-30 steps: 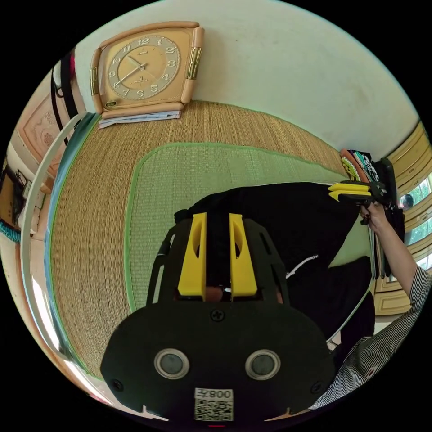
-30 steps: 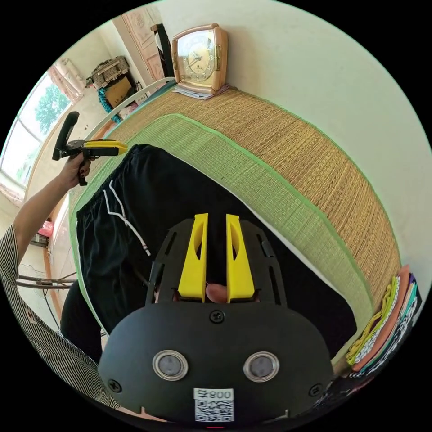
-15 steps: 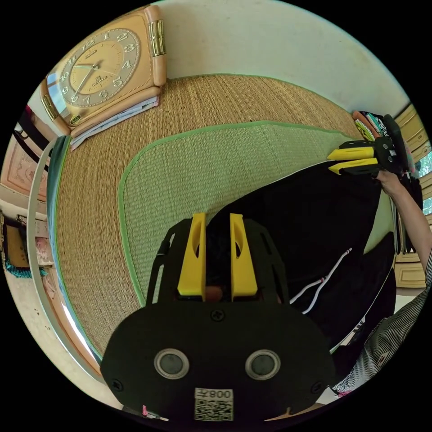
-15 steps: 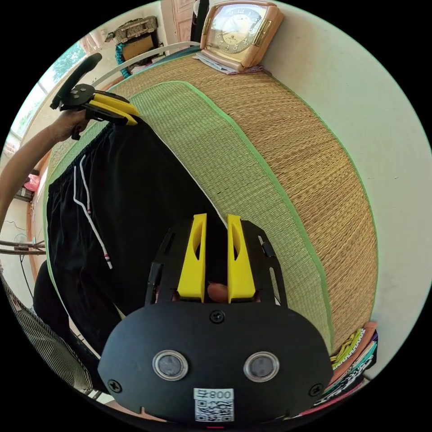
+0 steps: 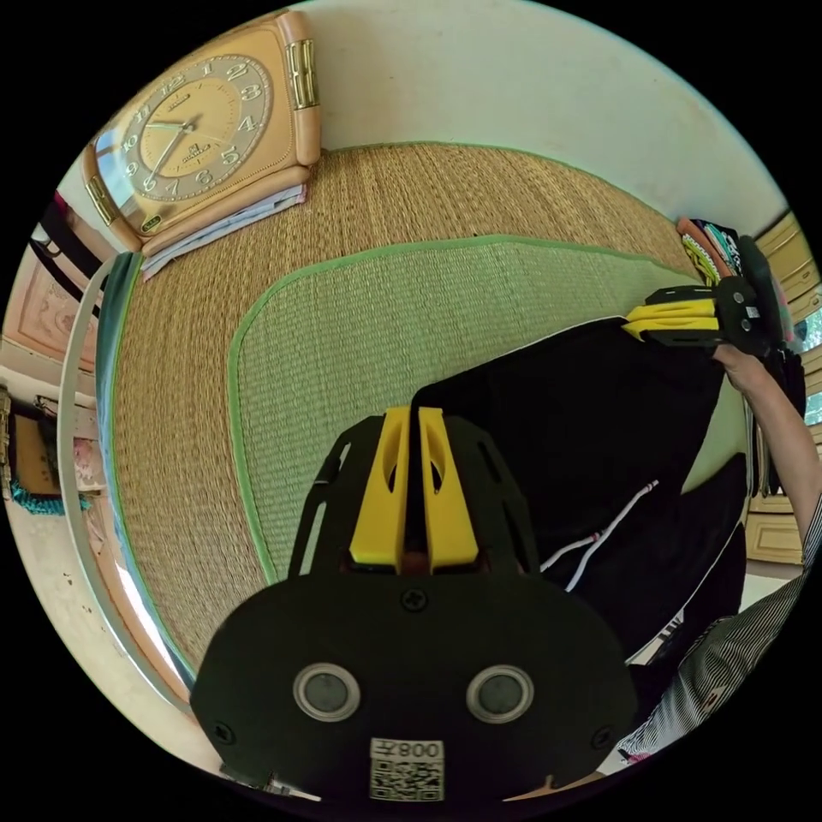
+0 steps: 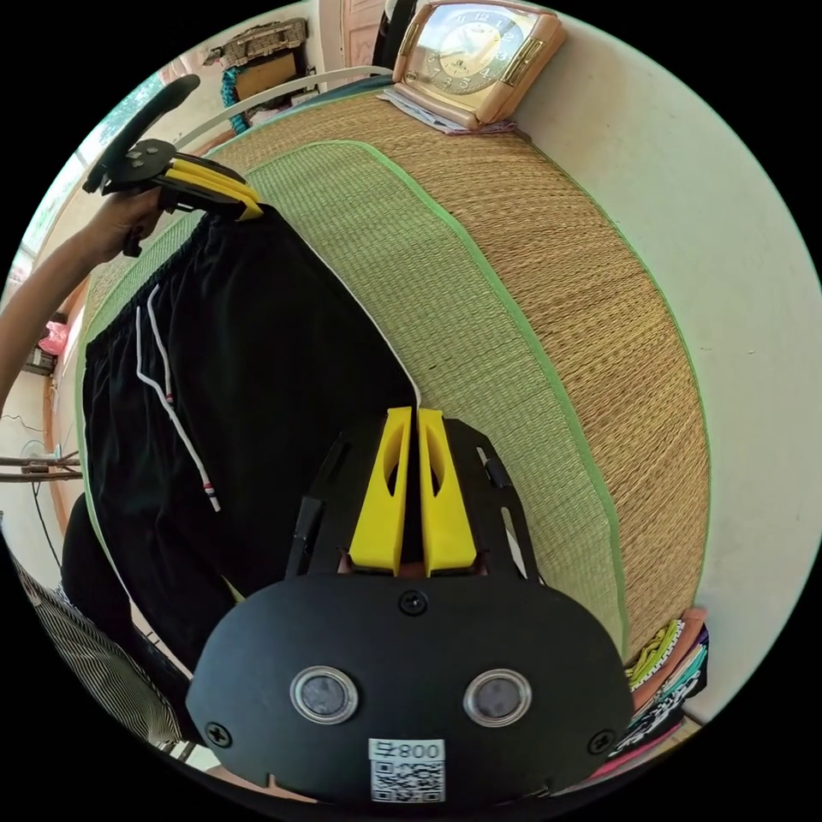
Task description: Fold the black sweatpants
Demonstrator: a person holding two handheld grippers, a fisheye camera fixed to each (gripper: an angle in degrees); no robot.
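Left gripper view: the left gripper (image 5: 413,419) has its yellow jaws drawn nearly together, pinching a corner of the black sweatpants (image 5: 556,445). The pants spread over the green mat (image 5: 360,334), which lies on a wider straw mat (image 5: 171,411). White drawstrings (image 5: 608,531) trail across the cloth. At the far edge the right gripper (image 5: 638,318) closes on another corner, with a hand (image 5: 741,368) behind it. A clock (image 5: 193,128) with a peach frame leans against the wall on some papers (image 5: 223,224); its dial carries a brand word too small to read. A QR sticker with printed characters sits on the gripper's body.

Right gripper view: the right gripper (image 6: 413,424) has its jaws almost shut on the pants' (image 6: 257,360) edge, where a white seam runs. The left gripper (image 6: 248,201) clamps the waistband corner, apparently with both jaws, a hand (image 6: 120,224) gripping it. The drawstrings (image 6: 167,385) hang down the front. The clock (image 6: 475,51) stands beyond the straw mat (image 6: 582,282) and green mat (image 6: 428,282). Folded clothes (image 6: 672,659) are stacked near the wall.
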